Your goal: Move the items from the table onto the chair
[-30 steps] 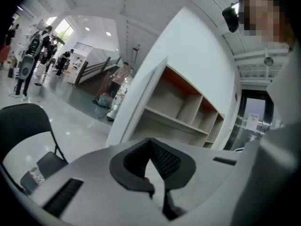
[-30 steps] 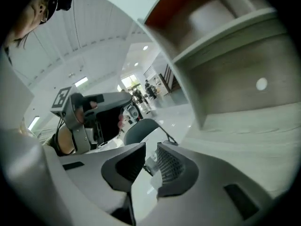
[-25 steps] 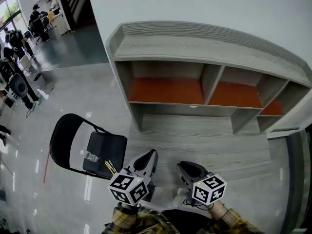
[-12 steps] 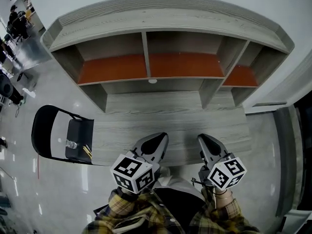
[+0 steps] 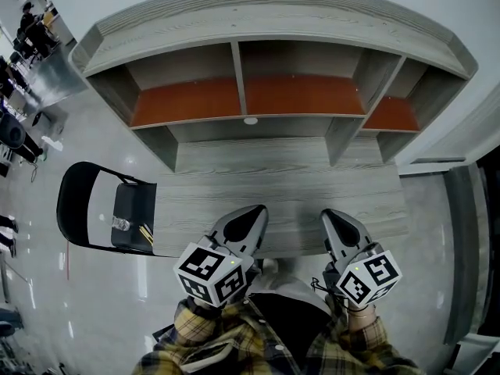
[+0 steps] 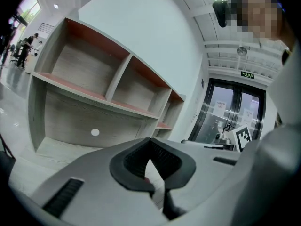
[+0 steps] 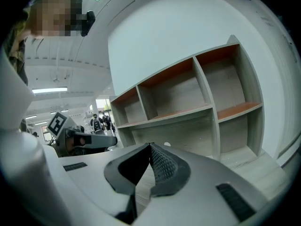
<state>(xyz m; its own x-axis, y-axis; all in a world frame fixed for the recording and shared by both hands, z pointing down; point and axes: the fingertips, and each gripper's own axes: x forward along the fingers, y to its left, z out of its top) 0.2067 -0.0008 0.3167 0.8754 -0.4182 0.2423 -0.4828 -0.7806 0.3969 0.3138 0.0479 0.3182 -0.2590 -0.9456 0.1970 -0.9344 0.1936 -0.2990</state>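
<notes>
With the left gripper [image 5: 251, 212] and the just-closed right gripper [image 5: 331, 216] both pressed together on nothing above the table [image 5: 297, 180], the items [image 5: 123, 226], apparently a bottle and pencil, lying on the chair [image 5: 134, 205] well left of both, could be dislodged if the chair is bumped.

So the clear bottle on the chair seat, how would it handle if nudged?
The clear bottle seems to lie on its side on the chair seat, so it would probably roll. It looks see-through, so it is likely light plastic. It is too small in view to judge more.

Chair [image 5: 134, 200] left of table [image 5: 289, 195]; small items [image 5: 122, 225] on chair seat.
</notes>
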